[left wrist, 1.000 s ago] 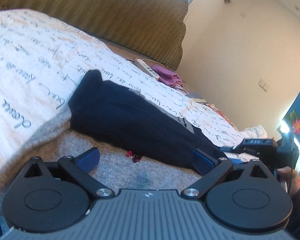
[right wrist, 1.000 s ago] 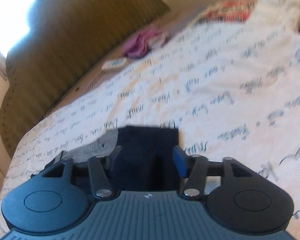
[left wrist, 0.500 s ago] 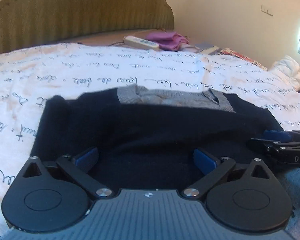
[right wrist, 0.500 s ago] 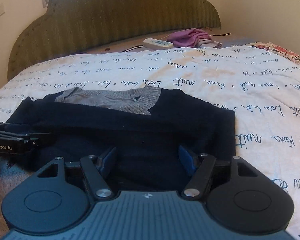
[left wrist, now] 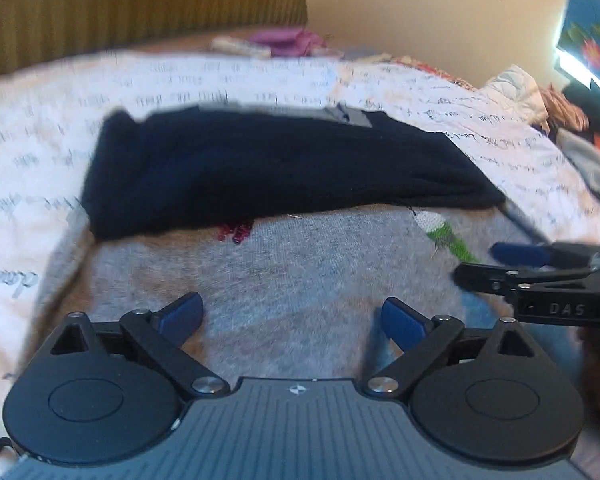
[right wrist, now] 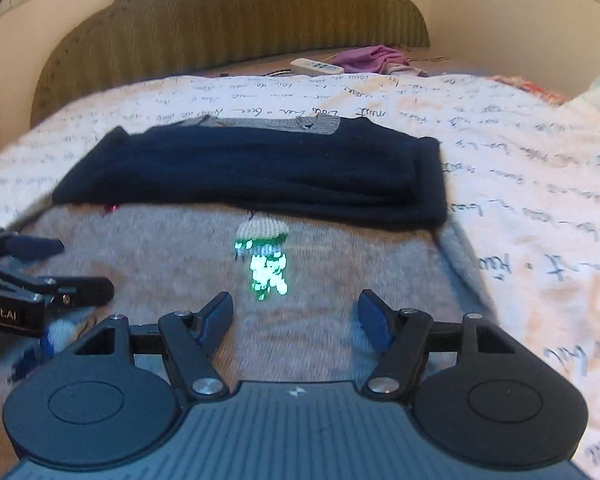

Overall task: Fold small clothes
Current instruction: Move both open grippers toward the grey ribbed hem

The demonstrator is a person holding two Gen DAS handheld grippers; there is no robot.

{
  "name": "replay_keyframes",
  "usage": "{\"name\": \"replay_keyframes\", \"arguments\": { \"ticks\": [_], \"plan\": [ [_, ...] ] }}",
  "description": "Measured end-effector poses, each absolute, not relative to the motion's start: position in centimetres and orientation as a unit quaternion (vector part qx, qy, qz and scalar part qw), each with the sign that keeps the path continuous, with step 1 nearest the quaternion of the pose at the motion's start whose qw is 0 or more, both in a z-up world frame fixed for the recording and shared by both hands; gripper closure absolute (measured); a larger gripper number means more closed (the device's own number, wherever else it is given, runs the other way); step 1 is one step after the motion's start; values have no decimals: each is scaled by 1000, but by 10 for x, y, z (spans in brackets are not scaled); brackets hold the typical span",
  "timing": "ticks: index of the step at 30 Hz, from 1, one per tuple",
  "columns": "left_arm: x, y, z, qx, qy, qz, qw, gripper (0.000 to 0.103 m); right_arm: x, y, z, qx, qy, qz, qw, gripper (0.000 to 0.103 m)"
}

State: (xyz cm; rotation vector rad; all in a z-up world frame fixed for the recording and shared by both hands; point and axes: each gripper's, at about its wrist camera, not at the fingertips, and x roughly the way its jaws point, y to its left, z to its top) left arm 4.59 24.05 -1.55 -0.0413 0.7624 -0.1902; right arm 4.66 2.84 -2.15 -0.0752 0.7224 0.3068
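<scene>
- One small sweater is being shown spread on the bed cover: a grey body near the cameras, with its navy sleeves folded across the upper part
- Two grippers are being seen; the left gripper is being held wide open above the grey knit, with nothing between its two blue pads
- The right gripper is likewise being held with its jaws apart and empty, over the grey body just below a green and white motif
- Each gripper is being caught in the other's view at the frame edge, cut off there
- One white remote and one purple cloth are being seen lying side by side near the one green headboard
- The left view is being blurred, so the script on the cover is hard to read
- Red beads at the sleeve edge are being partly hidden by the navy knit
- The sweater's lower hem is being hidden behind the gripper bodies
</scene>
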Motion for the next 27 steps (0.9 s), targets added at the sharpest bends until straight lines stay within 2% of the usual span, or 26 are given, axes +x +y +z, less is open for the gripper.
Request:
{"name": "replay_keyframes", "arguments": {
  "ticks": [2,8,10,17,27],
  "plan": [
    [39,240,-14,-22,375,-87,923,5,36,29,-19,-38,355,148,922,26],
    [16,242,-11,-41,387,-74,918,4,12,20,-22,-16,370,139,918,26],
    [4,240,-11,-33,390,-79,917,0,5,19,-21,-16,373,138,918,26],
    [-34,232,-12,8,389,-84,917,0,-16,18,-15,-15,378,139,915,26],
    [-54,235,-11,6,399,-84,913,0,-47,15,-17,-34,386,139,911,26]
  ]
}}
